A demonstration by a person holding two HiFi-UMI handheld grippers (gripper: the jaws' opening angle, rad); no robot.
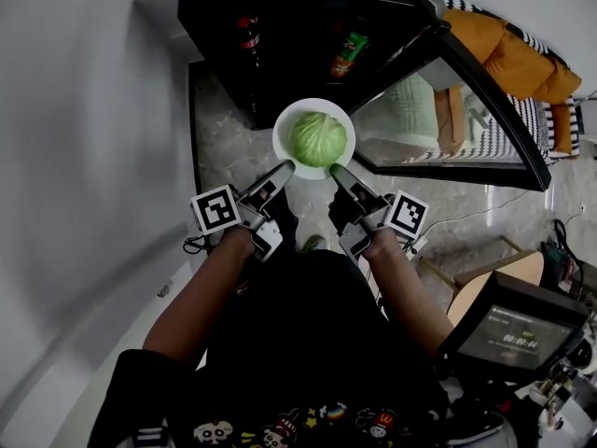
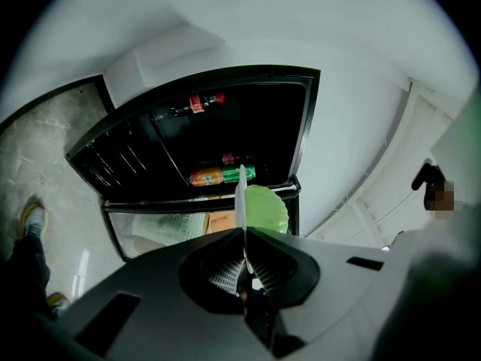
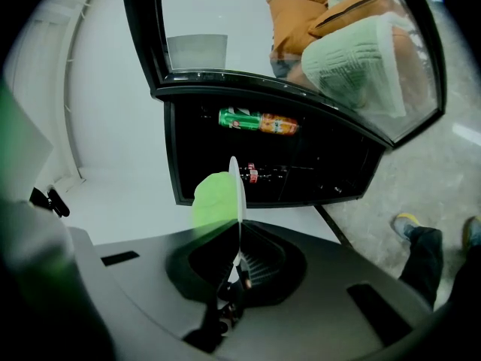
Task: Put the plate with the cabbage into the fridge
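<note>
left gripper (image 1: pixel 285 168): jaws pinched on the near rim of the white plate (image 1: pixel 283 129). right gripper (image 1: pixel 336 170): jaws clamped on the same rim, just beside. cabbage (image 1: pixel 318 138): centred on the plate, held in the air before the open fridge (image 1: pixel 280 17). glass door (image 1: pixel 438 101): swung wide. bottles (image 1: pixel 349 54): lying on shelves inside. progress: plate at the fridge mouth, not yet inside; placing and release remain. interior dark; free shelf space hard to judge.

Glossy white plate (image 1: pixel 284 131); glass fridge door (image 1: pixel 448 119); speckled stone floor (image 1: pixel 219 147).
</note>
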